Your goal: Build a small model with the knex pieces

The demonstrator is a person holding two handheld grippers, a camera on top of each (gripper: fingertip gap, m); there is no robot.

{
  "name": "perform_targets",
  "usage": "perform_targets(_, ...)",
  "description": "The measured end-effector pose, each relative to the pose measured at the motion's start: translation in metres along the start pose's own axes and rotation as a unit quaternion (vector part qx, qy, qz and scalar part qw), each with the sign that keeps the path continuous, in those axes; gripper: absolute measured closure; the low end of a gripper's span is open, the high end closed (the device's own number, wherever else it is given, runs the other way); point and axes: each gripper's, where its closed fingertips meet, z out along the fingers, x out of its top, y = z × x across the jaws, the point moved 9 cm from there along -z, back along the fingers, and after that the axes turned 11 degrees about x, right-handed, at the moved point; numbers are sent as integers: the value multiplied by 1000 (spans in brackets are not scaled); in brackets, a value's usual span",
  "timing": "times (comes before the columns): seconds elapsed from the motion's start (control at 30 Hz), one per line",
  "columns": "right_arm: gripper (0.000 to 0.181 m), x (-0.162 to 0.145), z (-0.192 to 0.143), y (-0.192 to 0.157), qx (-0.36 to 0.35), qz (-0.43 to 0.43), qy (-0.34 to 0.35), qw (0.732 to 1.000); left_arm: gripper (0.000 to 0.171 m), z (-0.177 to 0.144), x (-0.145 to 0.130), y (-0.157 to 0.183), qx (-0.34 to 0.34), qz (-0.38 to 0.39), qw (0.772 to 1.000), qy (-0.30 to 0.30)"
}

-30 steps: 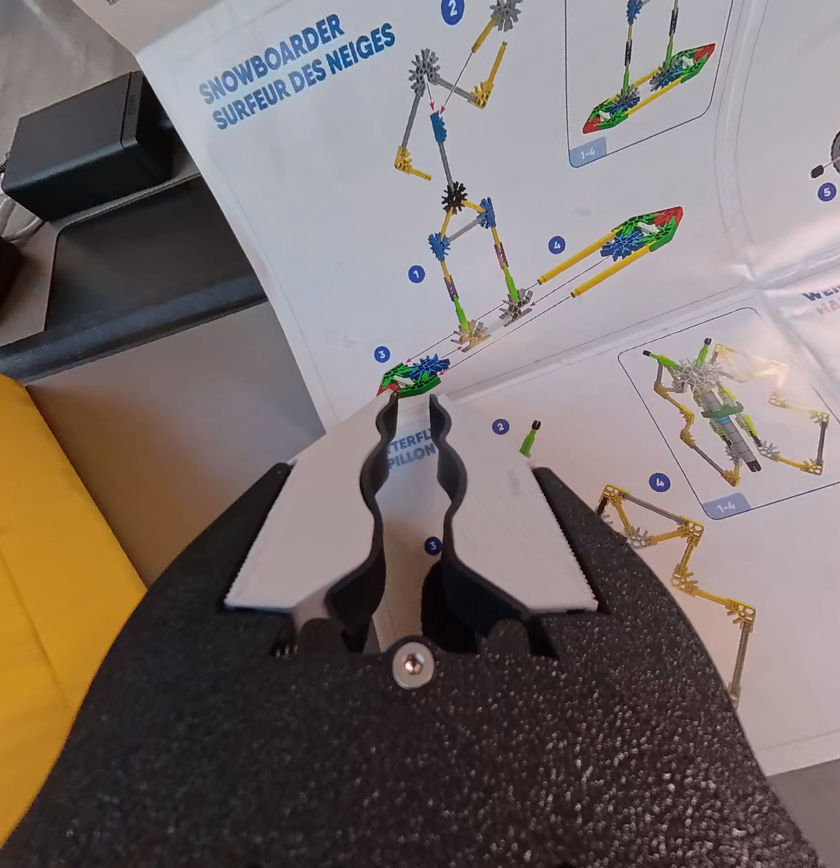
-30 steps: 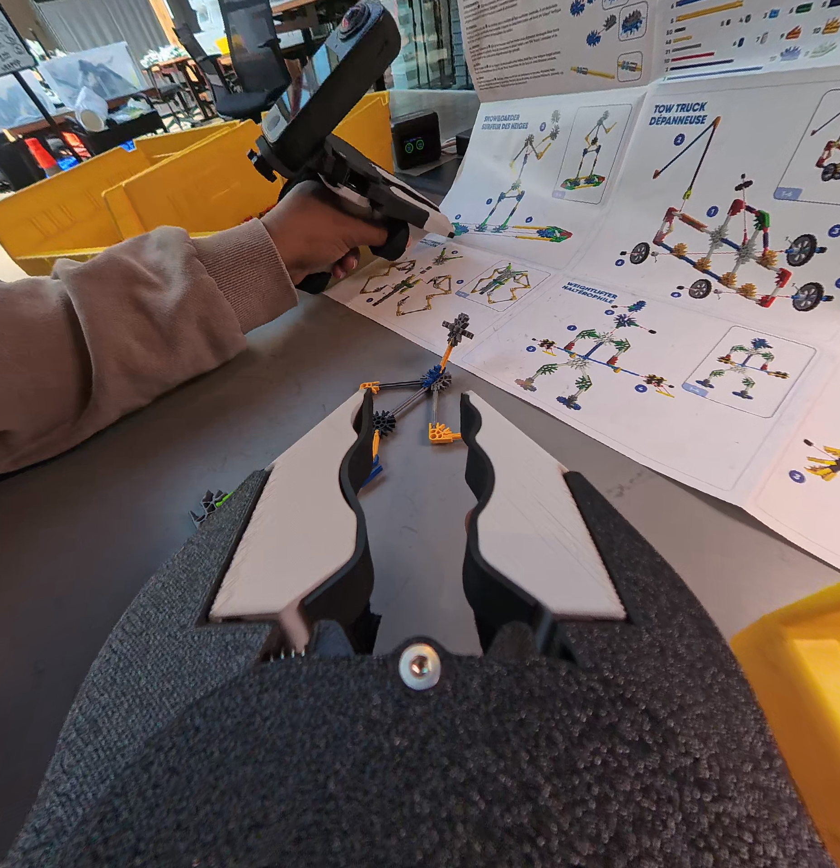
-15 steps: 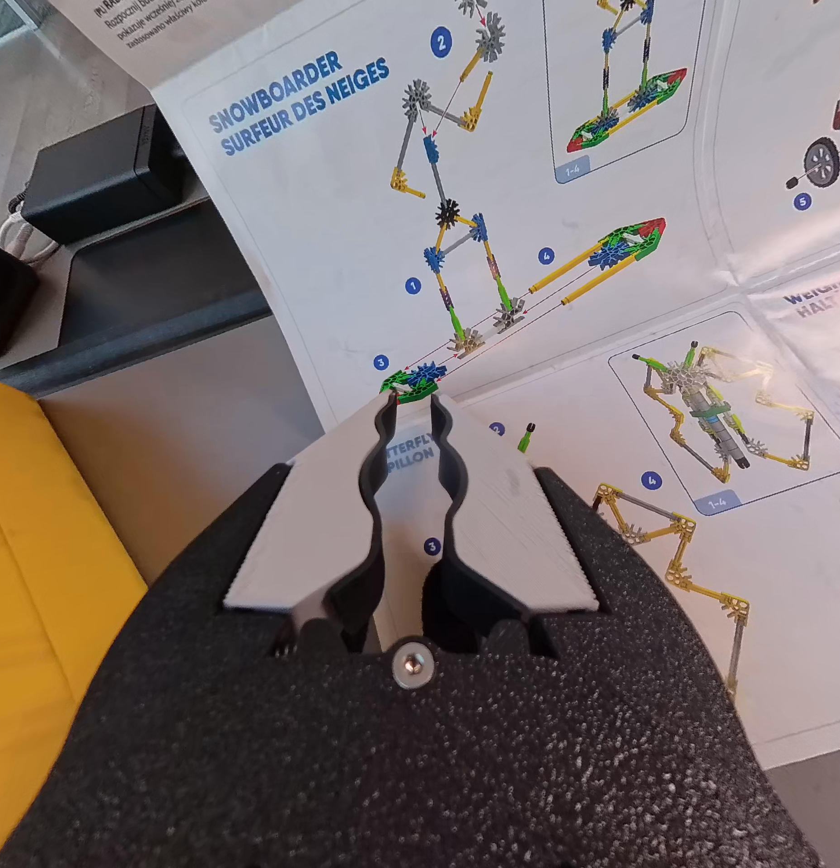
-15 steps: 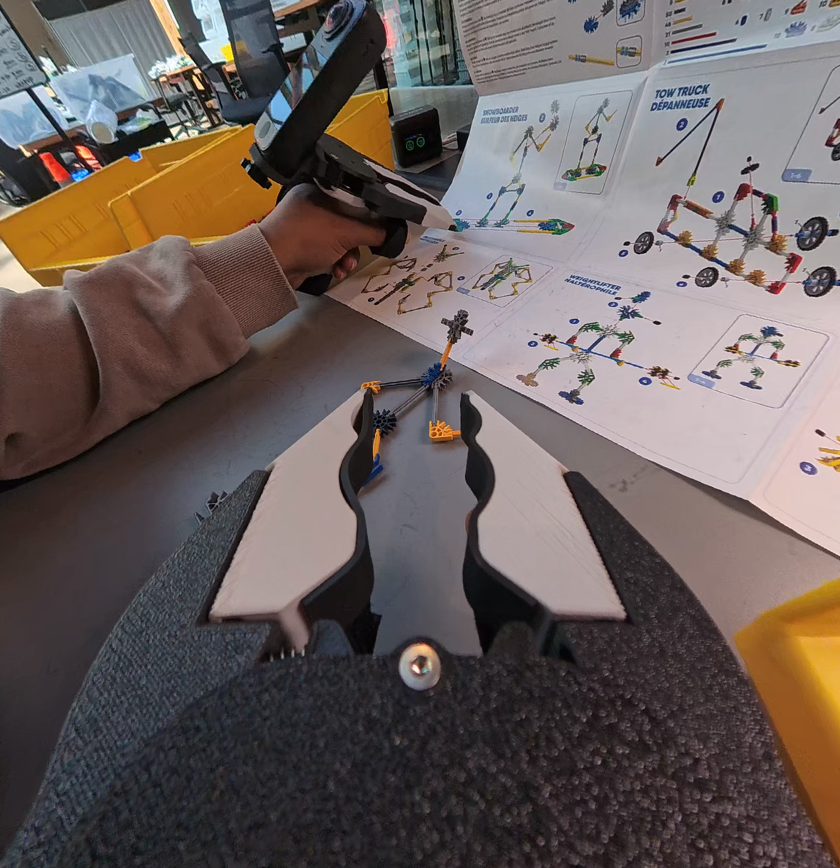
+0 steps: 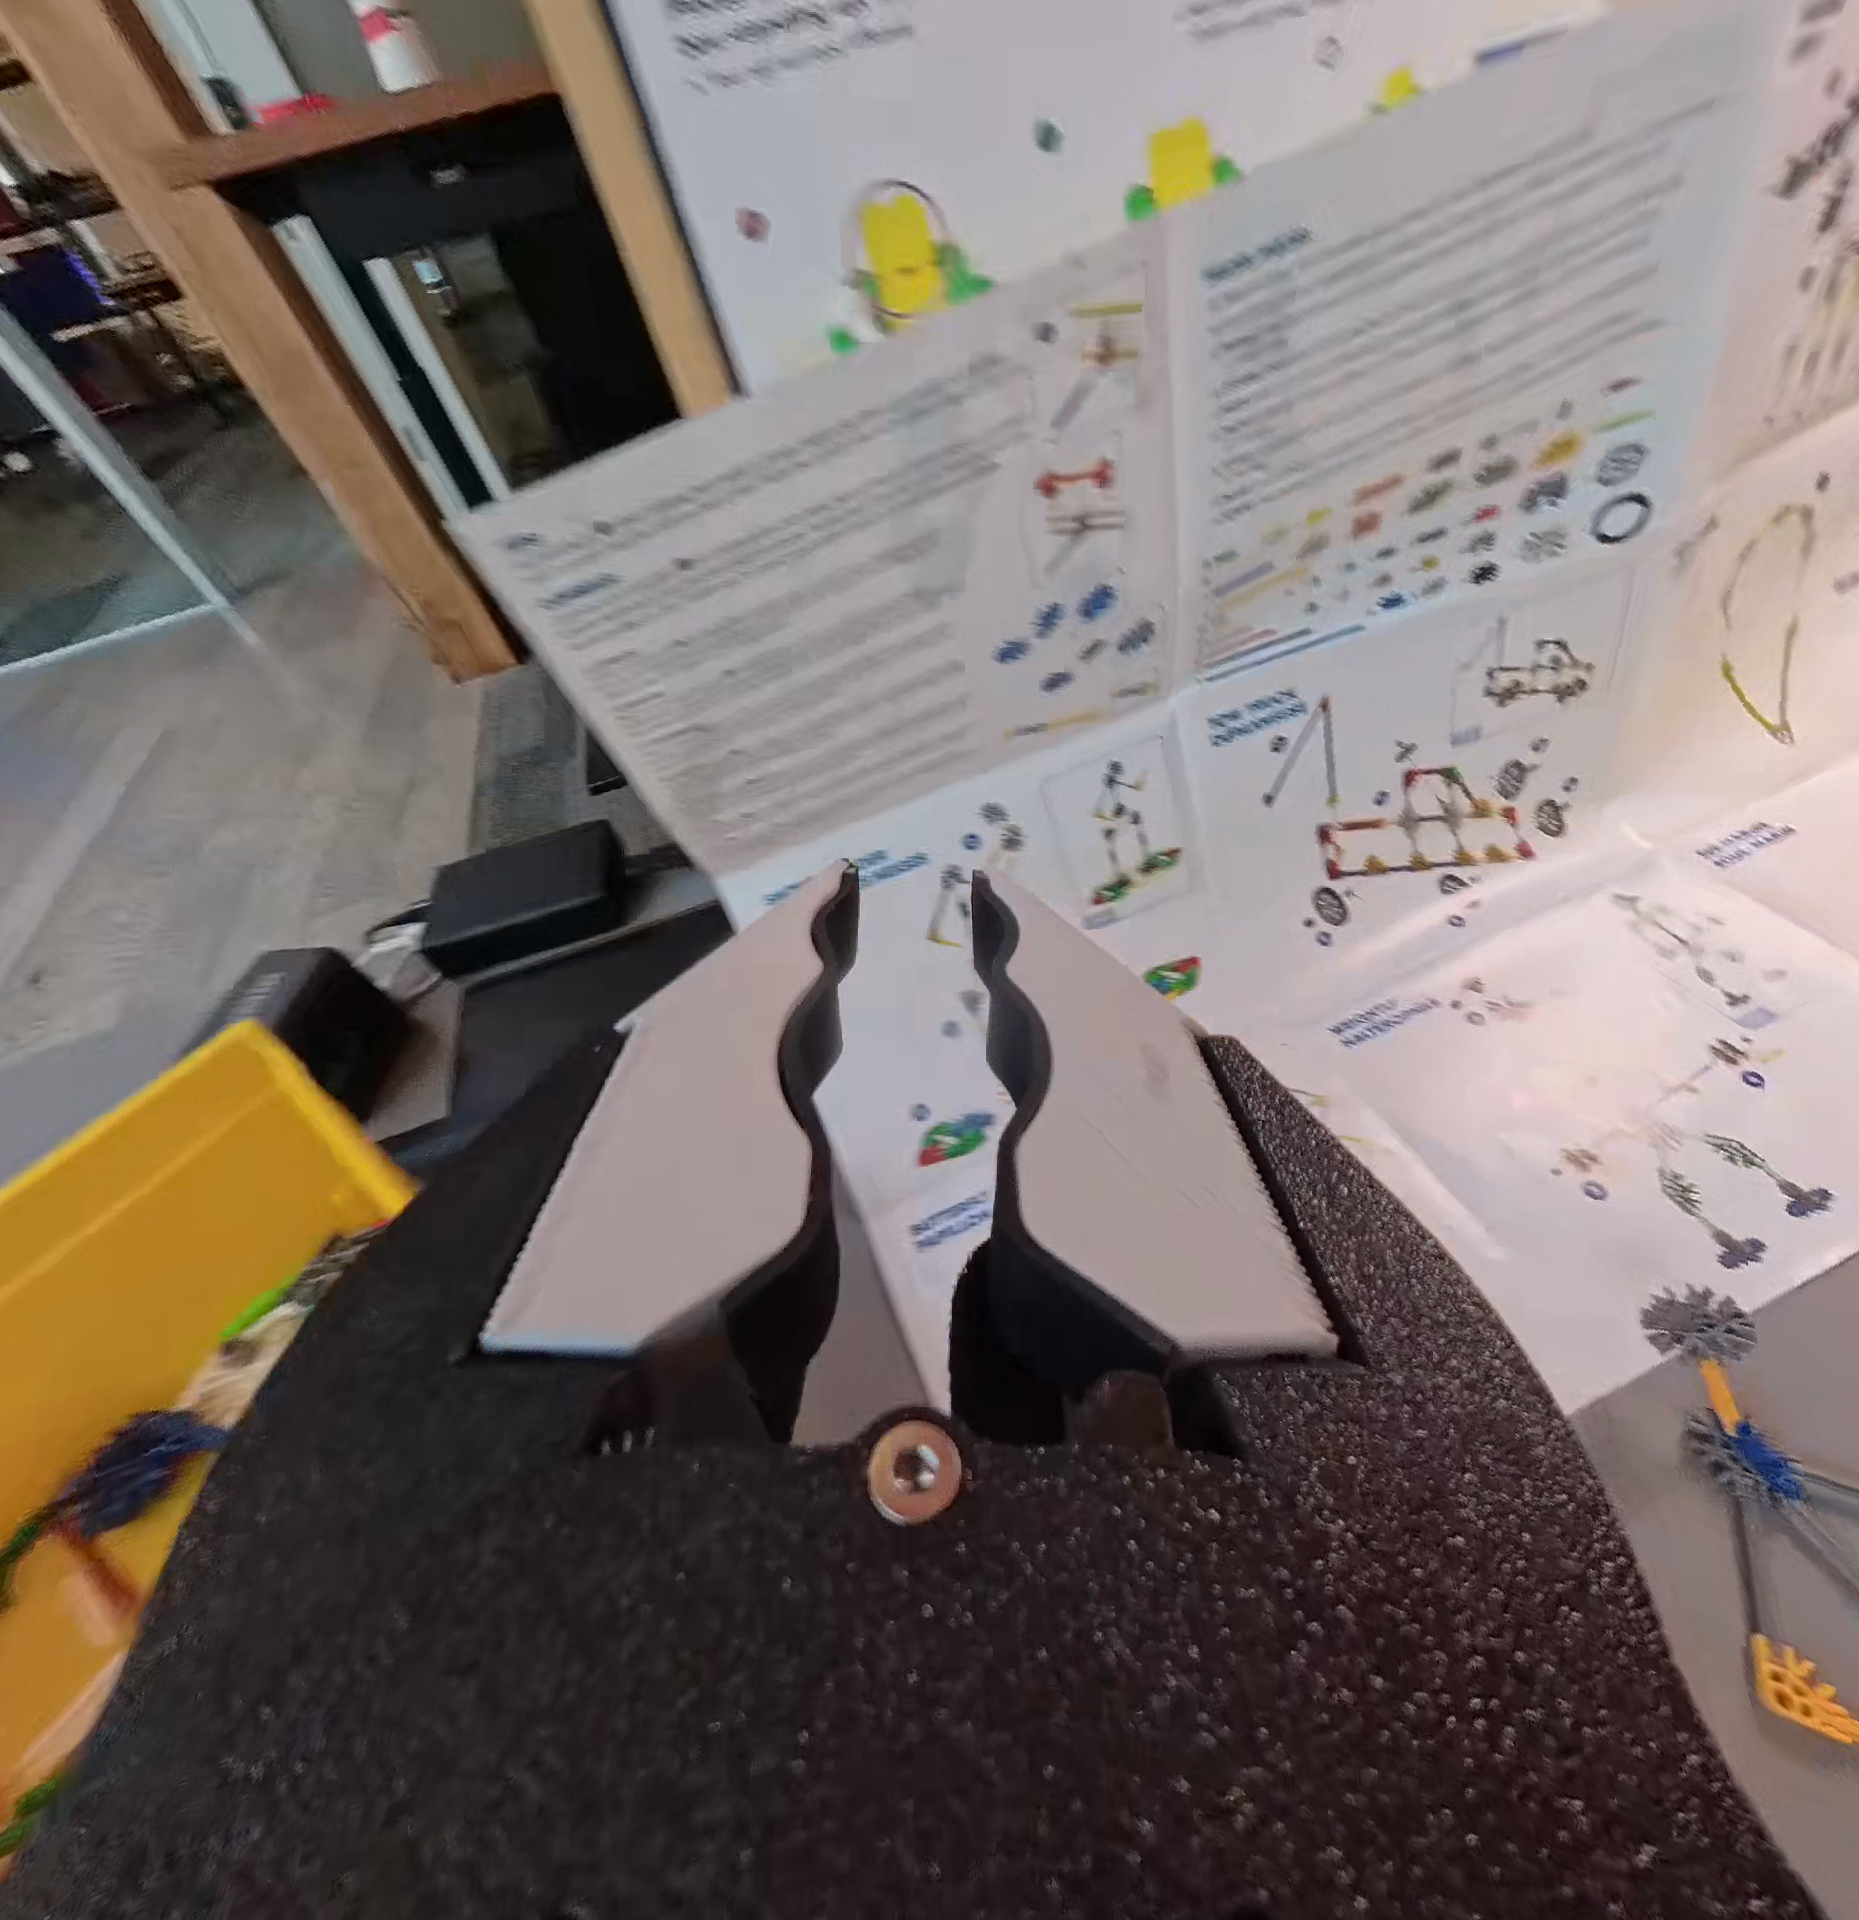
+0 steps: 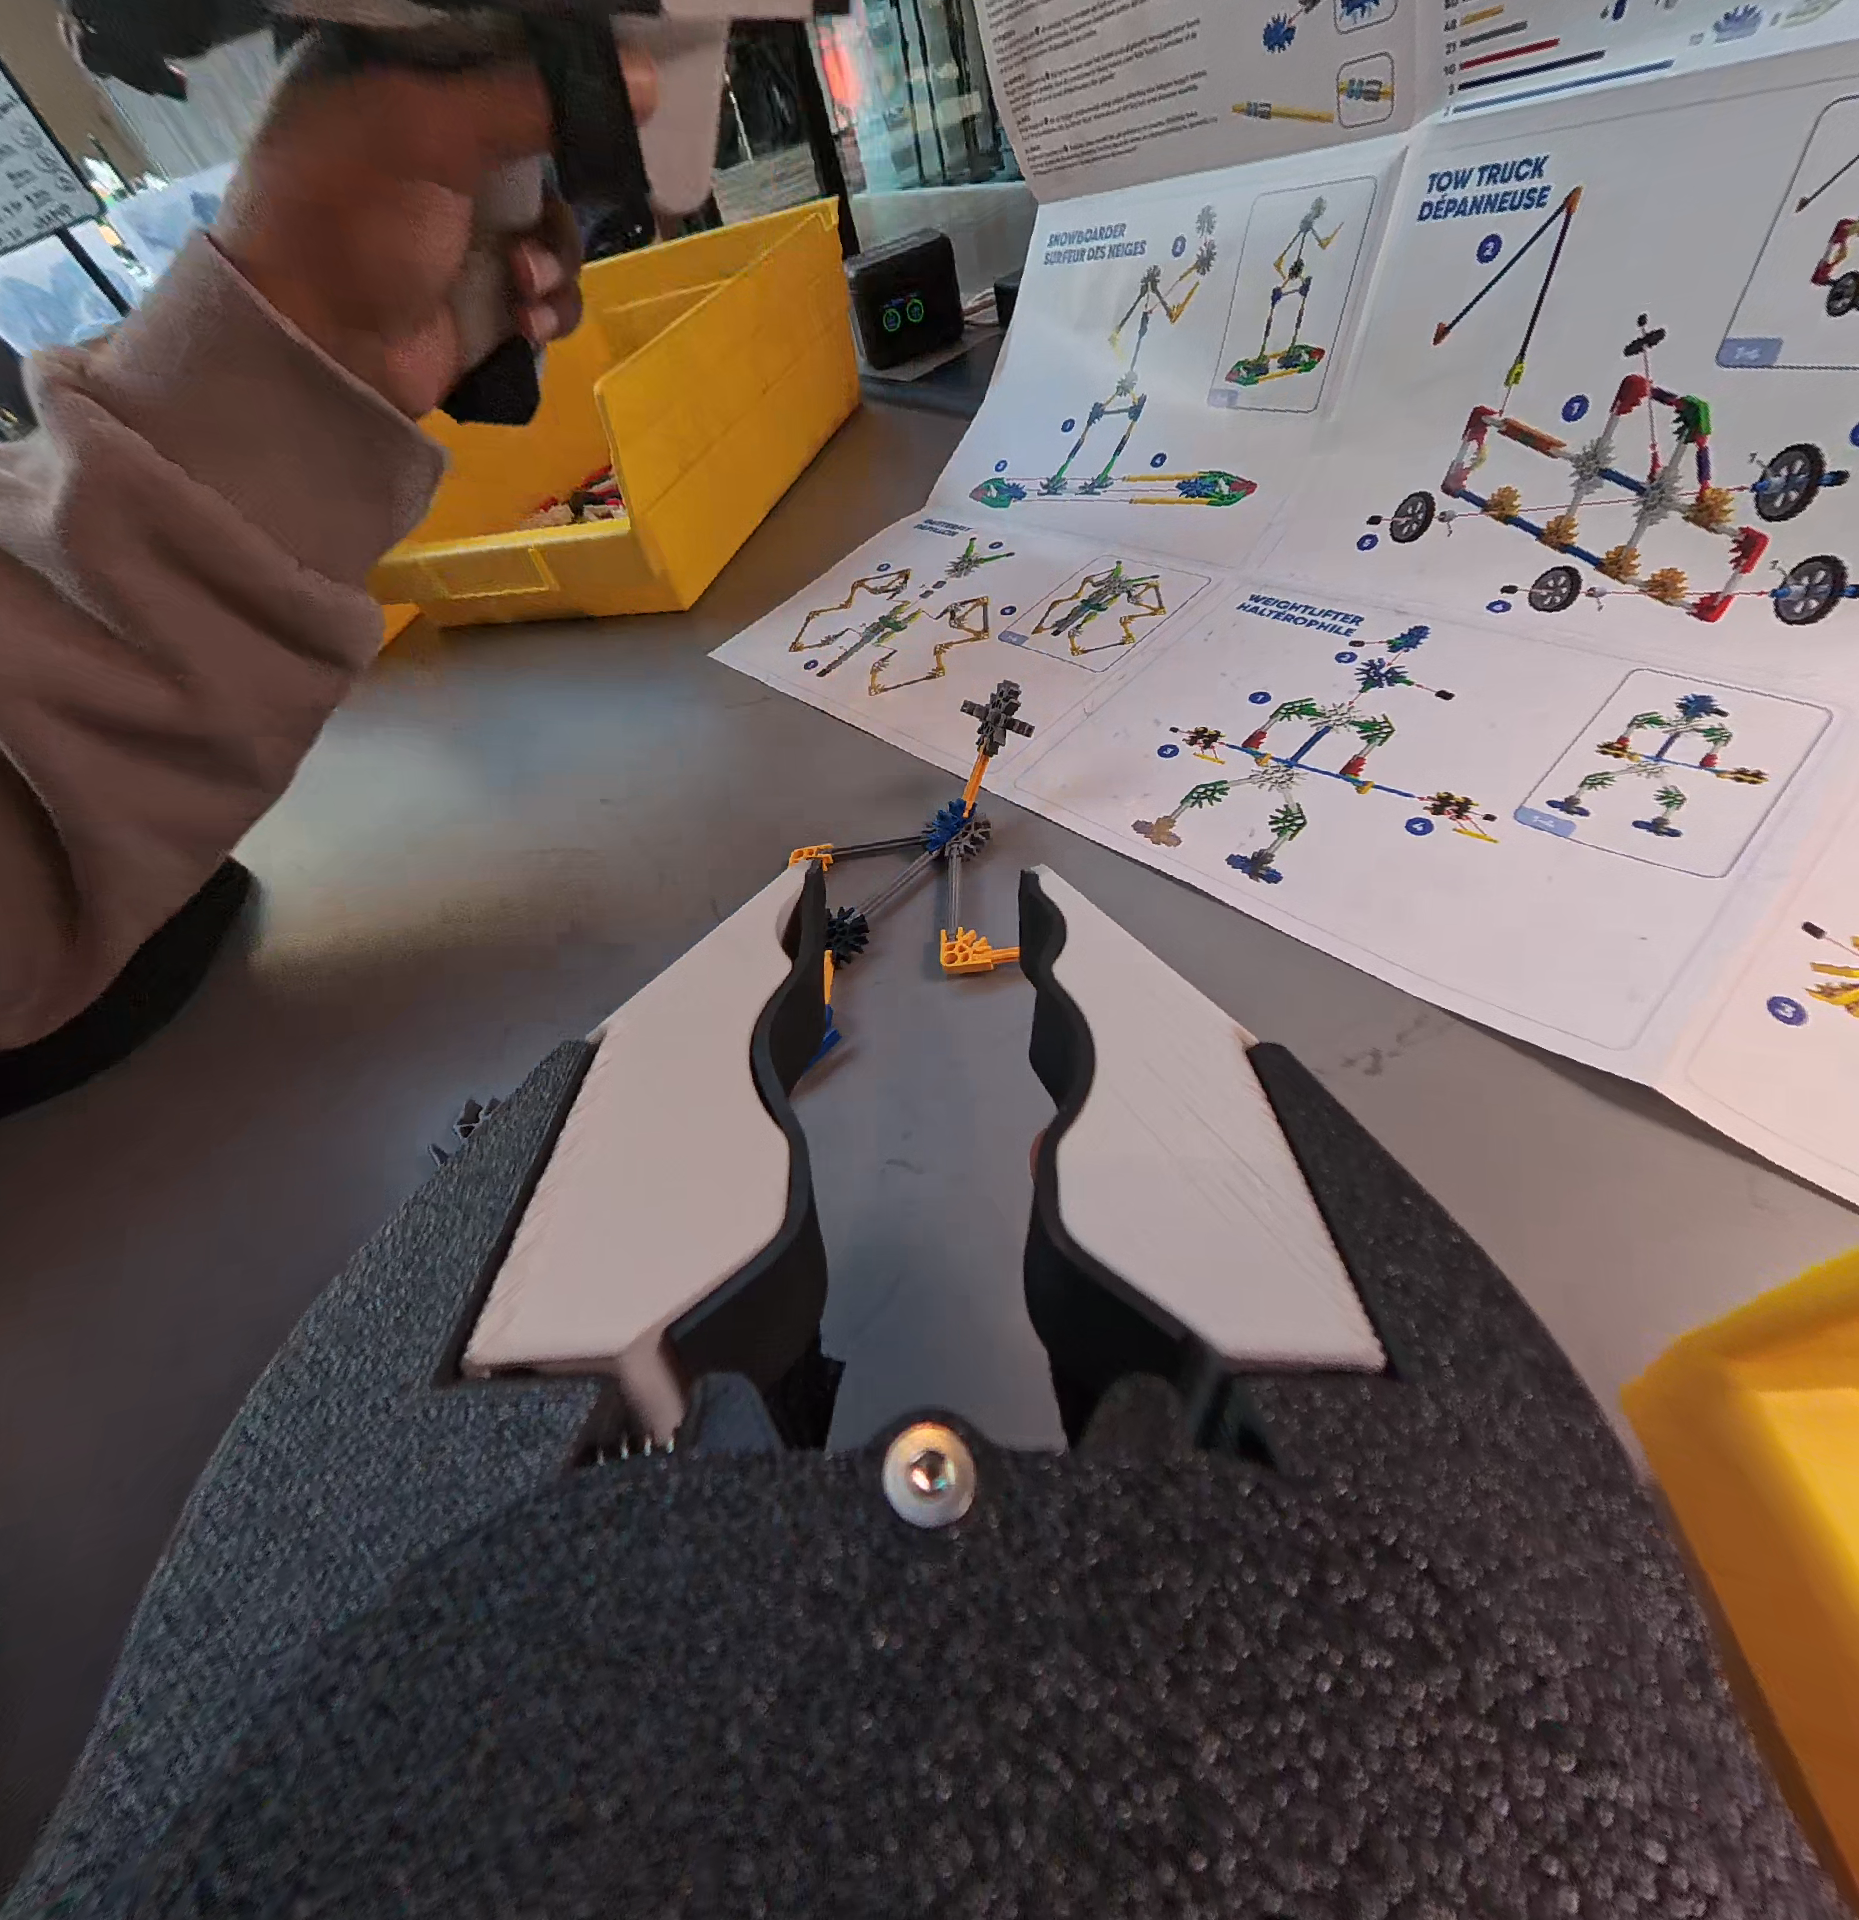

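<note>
- Instruction sheet [image 6: 1424, 727]: a large fold-out leaf, partly flat on the grey table [image 6: 540, 779], partly propped upright behind.
- Yellow bin [image 6: 696, 416]: holds loose parts, left of the sheet; a second yellow bin [image 6: 1798, 1507] lies at the right edge.
- Rod-and-connector figure [image 6: 951, 831]: flat on the table, just beside the sheet's near edge.
- Right gripper [image 6: 920, 894]: open, empty, low over the figure, fingertips flanking its lower rods. A sound grasp probably wants the jaws centred on one rod.
- Left gripper [image 5: 909, 883]: open, empty, raised and tilted up toward the sheet; the view is blurred.
- Left hand [image 6: 385, 208]: lifted, blurred, sleeve [image 6: 177, 571] visible.
</note>
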Motion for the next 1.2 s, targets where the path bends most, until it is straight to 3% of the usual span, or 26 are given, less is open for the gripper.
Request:
perform_targets(0.07, 145, 0, -1, -1, -1, -7, 0, 1000, 146, -9, 10, -47, 34, -8, 999, -21)
perform_targets(0.13, 146, 0, 1, -4, 1, -18, -6, 1000, 142, -8, 4, -98, 49, -4, 994, -93)
perform_targets(0.27, 145, -2, 5, -9, 9, -35, -25, 999, 134, 7, -48, -186, 53, 52, 950, -305)
perform_targets(0.37, 145, -3, 7, -9, 10, -36, -31, 999, 132, 12, -91, -221, 36, 62, 908, -412)
perform_targets(0.53, 146, -3, 6, -2, 9, -6, -30, 999, 124, 23, -131, -235, 27, 105, 856, -506)
perform_targets(0.73, 146, -4, 6, 5, 16, 29, -28, 999, 124, 32, -150, -238, 3, 105, 817, -567)
perform_targets(0.93, 146, -5, 8, 7, 39, 50, -36, 997, 143, 35, -158, -238, -30, 73, 802, -593)
perform_targets(1.2, 146, -6, 11, 4, 53, 42, -47, 997, 143, 32, -156, -235, -43, 95, 804, -585)
